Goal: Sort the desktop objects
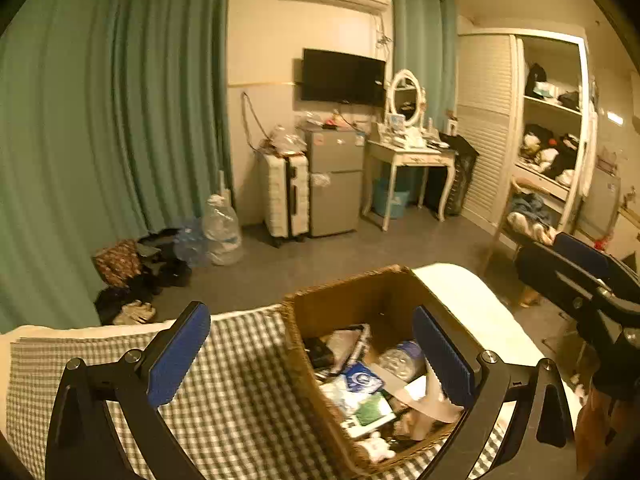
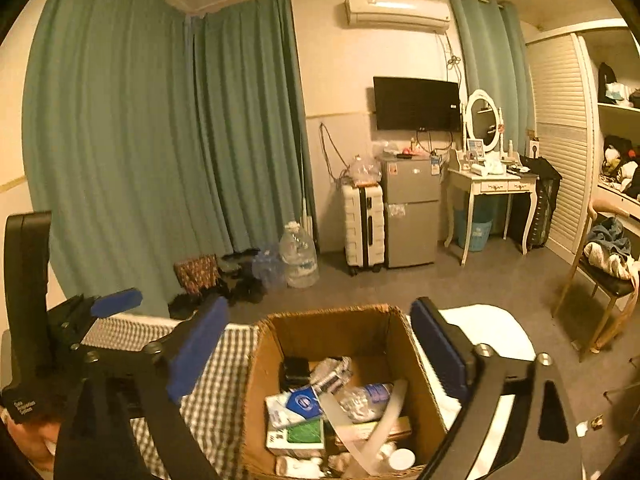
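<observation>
Only at right wrist: black case (image 2: pixel 296 369).

Left tool (image 1: pixel 312 356) and right tool (image 2: pixel 320 352) both spread wide (nothing gripped), held side by side.

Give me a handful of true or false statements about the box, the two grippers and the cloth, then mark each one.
1. The cardboard box holds several items, including a plastic bottle. True.
2. The left hand-held gripper grips the bottle. False: its jaws stand open and hold nothing.
3. The box sits on a checked cloth. True.
4. The right hand-held gripper is shut. False: it is open above the box.
5. The box is empty. False: it is cluttered.
</observation>
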{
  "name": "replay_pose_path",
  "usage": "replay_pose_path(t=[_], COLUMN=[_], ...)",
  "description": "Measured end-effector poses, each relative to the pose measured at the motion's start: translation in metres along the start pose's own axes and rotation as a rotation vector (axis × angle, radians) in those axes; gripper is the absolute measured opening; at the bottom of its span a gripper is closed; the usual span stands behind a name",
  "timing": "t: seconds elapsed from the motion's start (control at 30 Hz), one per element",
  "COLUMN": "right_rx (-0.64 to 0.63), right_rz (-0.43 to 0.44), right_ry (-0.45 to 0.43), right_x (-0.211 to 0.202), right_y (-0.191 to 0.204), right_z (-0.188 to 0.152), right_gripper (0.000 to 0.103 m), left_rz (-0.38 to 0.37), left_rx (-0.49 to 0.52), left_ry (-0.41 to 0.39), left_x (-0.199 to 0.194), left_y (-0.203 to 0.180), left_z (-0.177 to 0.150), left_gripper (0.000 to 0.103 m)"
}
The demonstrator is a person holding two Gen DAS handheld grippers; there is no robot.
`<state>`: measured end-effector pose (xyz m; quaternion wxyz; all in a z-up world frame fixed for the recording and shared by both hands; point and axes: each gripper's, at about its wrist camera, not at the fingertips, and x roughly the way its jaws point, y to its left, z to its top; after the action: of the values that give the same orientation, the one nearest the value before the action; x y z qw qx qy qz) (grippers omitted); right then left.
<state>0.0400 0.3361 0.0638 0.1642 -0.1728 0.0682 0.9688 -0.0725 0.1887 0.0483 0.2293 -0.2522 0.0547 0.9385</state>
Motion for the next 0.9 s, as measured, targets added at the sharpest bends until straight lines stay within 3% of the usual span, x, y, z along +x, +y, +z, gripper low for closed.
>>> replay_pose_path(t=[0.13,0.43,0.63,0.9], right_rx=[0.013,0.006,-0.003,-0.016], right_rz=[0.007,0.028,0.060,0.101], right_ry=[-0.016,0.017,0.037,0.070], right_x=[-0.001,0.006,0.012,0.034], right_y=[0.009,0.037,0.069,0.120], right_z=[0.006,0.006,-0.001,-0.016], right_gripper=[0.103,0.103,0.103,0.103], left_rz=[0.051,0.110,0.132,0.188], left_rx=[-0.013,-0.052,-0.026,-0.087], left_ry=[-0.022,-0.016,-0.034,-0.021], left_x=[-0.014,-0.038,-0.057,-0.071], left_y=[0.016,0.054,0.079,0.136], left_z=[-0.001,-0.006,-0.016,-0.033], left_gripper=[0.103,0.103,0.103,0.103])
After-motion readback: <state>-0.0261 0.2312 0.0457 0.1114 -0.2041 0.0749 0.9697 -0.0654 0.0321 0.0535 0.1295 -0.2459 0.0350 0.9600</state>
